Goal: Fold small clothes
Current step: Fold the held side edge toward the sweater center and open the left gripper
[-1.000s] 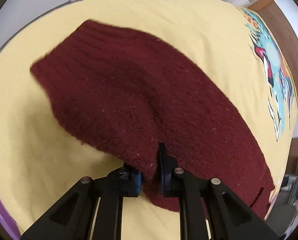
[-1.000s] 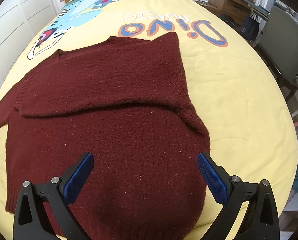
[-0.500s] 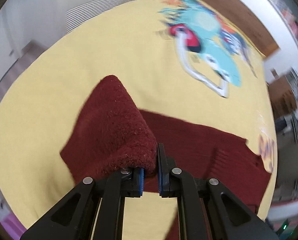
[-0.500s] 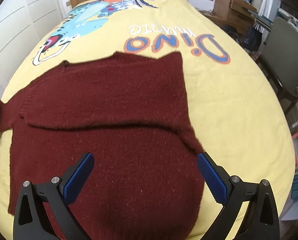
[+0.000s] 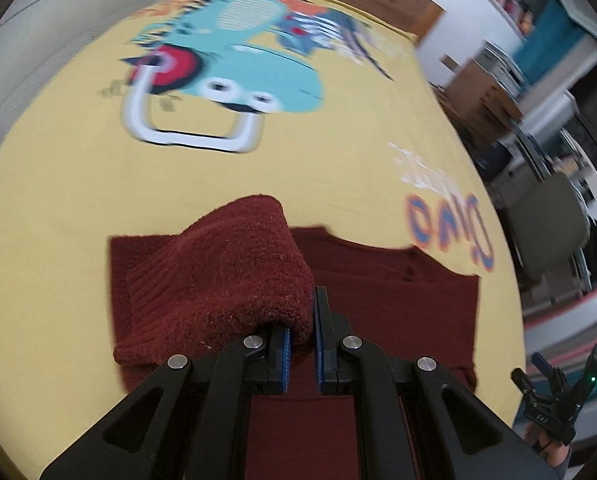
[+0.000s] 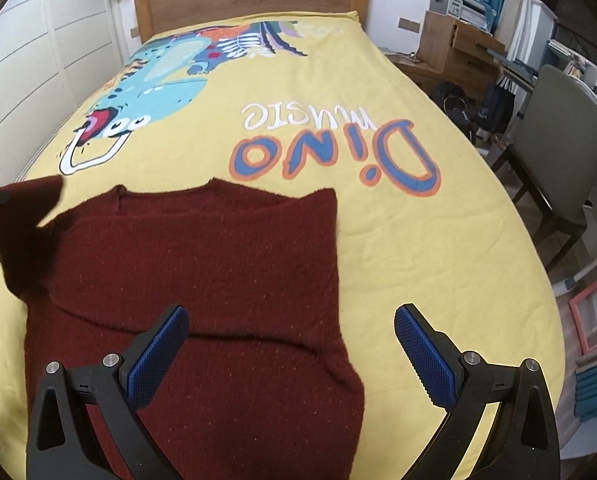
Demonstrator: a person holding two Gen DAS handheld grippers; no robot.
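The maroon sweater (image 6: 202, 288), spread on the bed (image 6: 410, 240), looks soft and limp; its cuff (image 5: 234, 292) is pinched by the left gripper (image 5: 300, 344), while the right gripper (image 6: 290, 352) is held spread.

Left gripper (image 5: 300, 332) angled steeply down, jaws clamped nearly together on a bunched fold of dark-red knit lifted clear of the surface; blue pads (image 5: 284, 356) show just behind the pinch. Right gripper (image 6: 290, 344) also pitched down, jaws spread wide w/ nothing between them, blue ribbed pads (image 6: 158, 356) facing inward, hovering over the near part of the same garment. In left wrist view, right gripper sits at lower-right frame edge, a hand gripping it from below.
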